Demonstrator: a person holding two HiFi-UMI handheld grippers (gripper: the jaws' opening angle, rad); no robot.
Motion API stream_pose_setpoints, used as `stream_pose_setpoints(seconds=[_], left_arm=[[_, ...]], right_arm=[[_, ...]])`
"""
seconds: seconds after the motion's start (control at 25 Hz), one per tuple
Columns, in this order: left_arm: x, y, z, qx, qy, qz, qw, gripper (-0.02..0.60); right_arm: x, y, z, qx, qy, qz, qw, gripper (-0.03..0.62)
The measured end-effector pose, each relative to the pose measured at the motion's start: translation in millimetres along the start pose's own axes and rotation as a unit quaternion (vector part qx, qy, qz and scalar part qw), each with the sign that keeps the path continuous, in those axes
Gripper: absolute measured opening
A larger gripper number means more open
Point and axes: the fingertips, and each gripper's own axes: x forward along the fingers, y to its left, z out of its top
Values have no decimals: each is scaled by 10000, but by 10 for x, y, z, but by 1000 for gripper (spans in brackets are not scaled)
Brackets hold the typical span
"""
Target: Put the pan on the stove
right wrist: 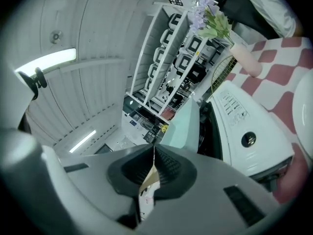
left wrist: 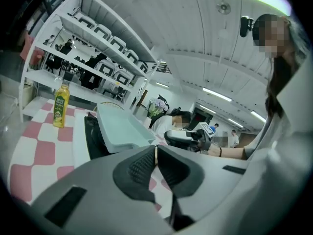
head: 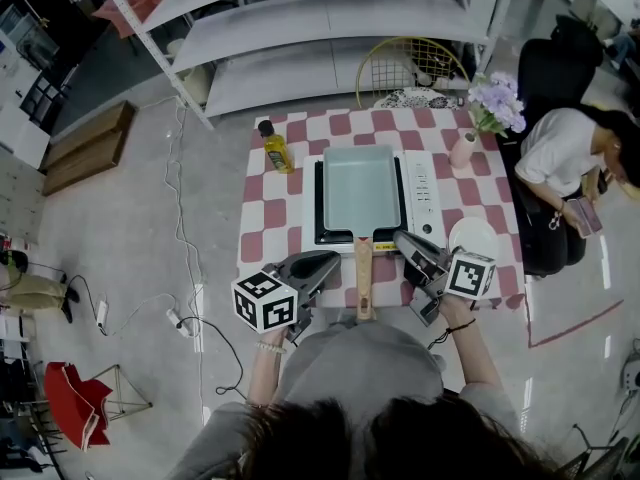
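As the left gripper (head: 328, 260) & right gripper (head: 402, 240) sit w/ jaws pressed together, empty, the pan (head: 358, 193) rests on the stove (head: 425, 188) just ahead, its handle (head: 363, 280) reaching back btw them, untouched.

No word, brand or number can be read anywhere; the bottle (left wrist: 59, 112) wears a green and yellow label whose print is blurred; the stove (right wrist: 234, 116) has rows of small dark print and a round mark on its white panel, too small to read.
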Motion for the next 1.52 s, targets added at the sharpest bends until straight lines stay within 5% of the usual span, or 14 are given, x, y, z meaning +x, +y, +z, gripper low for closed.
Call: stream_pose_setpoints(seconds=[0.6, 0.92, 1.52], left_arm=[[-159, 108, 305, 695, -575, 440, 9950, 31], [-254, 171, 375, 836, -681, 656, 9920, 28], [-190, 201, 310, 766, -544, 625, 9936, 27]], right_arm=[[-76, 96, 277, -2214, -28, -412, 9743, 23], [-121, 72, 311, -2650, -97, -514, 9628, 23], [-168, -16, 279, -2779, -120, -572, 9588, 23]])
